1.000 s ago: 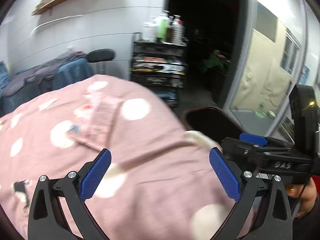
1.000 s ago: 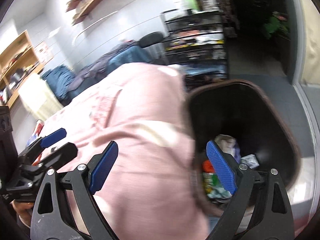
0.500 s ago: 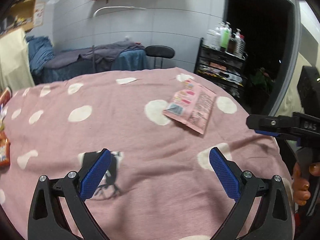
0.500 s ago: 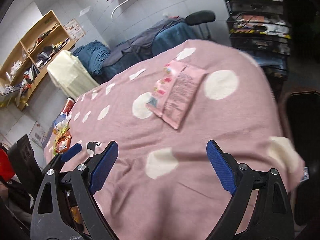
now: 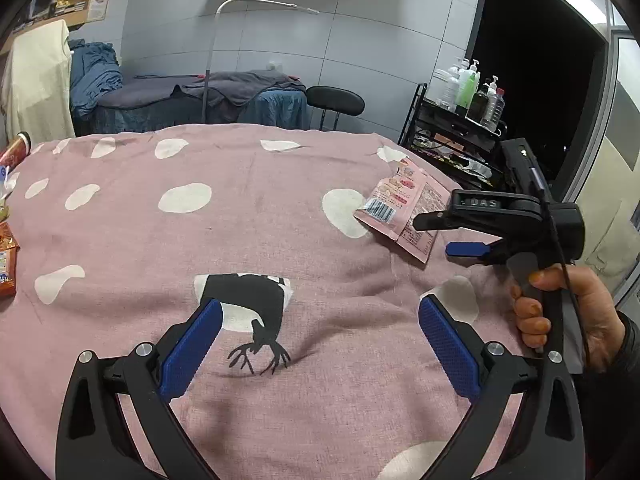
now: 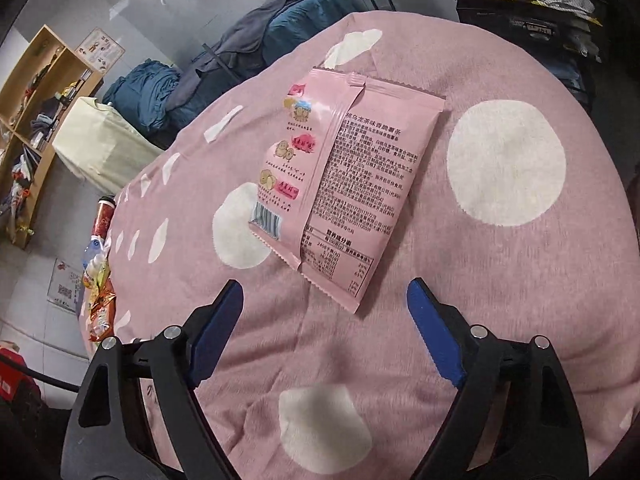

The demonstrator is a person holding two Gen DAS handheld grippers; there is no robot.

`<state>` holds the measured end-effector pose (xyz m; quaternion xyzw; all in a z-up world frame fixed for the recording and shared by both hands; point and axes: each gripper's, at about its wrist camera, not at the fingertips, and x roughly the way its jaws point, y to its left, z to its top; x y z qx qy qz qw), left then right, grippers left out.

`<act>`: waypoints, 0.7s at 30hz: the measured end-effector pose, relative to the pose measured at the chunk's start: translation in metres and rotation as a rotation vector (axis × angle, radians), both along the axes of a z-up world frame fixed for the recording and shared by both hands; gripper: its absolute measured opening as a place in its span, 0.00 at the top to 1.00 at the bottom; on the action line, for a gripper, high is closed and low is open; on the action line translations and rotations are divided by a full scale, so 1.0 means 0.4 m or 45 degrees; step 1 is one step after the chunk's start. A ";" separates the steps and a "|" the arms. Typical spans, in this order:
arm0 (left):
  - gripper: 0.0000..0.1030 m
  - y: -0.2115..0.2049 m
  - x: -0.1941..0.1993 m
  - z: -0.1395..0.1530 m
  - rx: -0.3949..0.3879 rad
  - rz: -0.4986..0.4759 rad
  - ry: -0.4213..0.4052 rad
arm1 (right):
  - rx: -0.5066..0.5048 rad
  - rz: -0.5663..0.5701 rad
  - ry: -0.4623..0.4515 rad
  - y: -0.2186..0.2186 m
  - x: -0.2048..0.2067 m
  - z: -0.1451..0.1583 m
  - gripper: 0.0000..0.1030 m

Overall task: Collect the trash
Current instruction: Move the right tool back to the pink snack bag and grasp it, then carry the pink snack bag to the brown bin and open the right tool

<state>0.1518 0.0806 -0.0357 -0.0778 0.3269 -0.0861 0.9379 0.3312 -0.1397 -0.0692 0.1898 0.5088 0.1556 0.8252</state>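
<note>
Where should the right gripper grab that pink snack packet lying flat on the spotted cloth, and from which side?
Take the pink snack packet by its near serrated end, coming from the right gripper side. It lies flat, seam up, so only a thin edge offers purchase. That end points at the jaws, which are closing with nothing between them yet. Probably one finger must slide under the edge on the soft cloth.

The left wrist camera looks forward and slightly down across the pink white-spotted cloth point(image 5: 256, 208) toward the grey tiled wall point(image 5: 360, 40). The right wrist camera tilts down more steeply, much nearer the cloth point(image 6: 500, 280). Both views share the flat pink printed snack packet point(image 5: 402, 212) point(image 6: 348, 184), small and far right for the left camera, large and central for the right.
</note>
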 end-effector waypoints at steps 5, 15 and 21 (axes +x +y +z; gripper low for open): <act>0.05 -0.024 -0.012 -0.001 0.019 -0.031 -0.002 | -0.074 -0.077 0.008 0.026 0.060 -0.020 0.23; 0.05 -0.036 -0.036 -0.010 0.006 -0.035 0.019 | 0.184 -0.151 0.006 -0.034 0.089 -0.055 0.85; 0.05 -0.051 -0.044 0.000 0.012 -0.044 0.005 | 0.161 -0.105 -0.152 -0.036 0.030 0.023 0.95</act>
